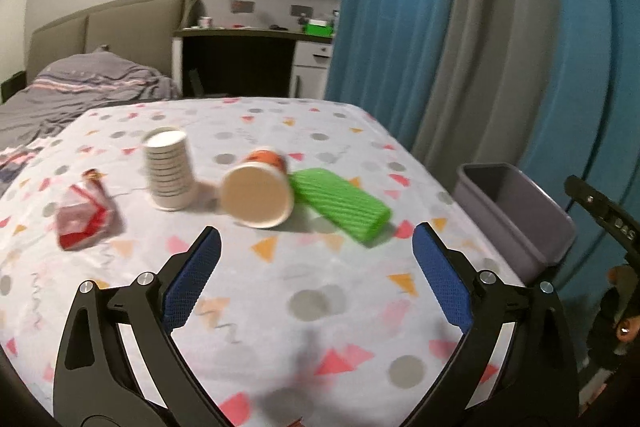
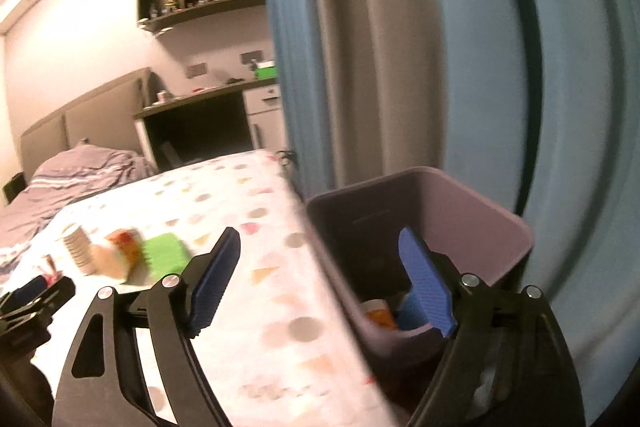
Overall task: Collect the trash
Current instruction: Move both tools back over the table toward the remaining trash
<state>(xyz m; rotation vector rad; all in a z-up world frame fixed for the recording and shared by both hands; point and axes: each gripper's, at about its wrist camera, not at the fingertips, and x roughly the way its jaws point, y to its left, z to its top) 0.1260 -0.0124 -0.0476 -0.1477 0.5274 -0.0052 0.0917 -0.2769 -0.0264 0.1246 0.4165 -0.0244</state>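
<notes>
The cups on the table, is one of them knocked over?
Yes. The orange cup lies on its side, its open mouth facing the camera, between the upright stack of cups and the green case. A crumpled red wrapper lies left of the stack.

Dim indoor light, motion blur esp. right wrist view, fisheye bending + dark vignette at edges.
</notes>
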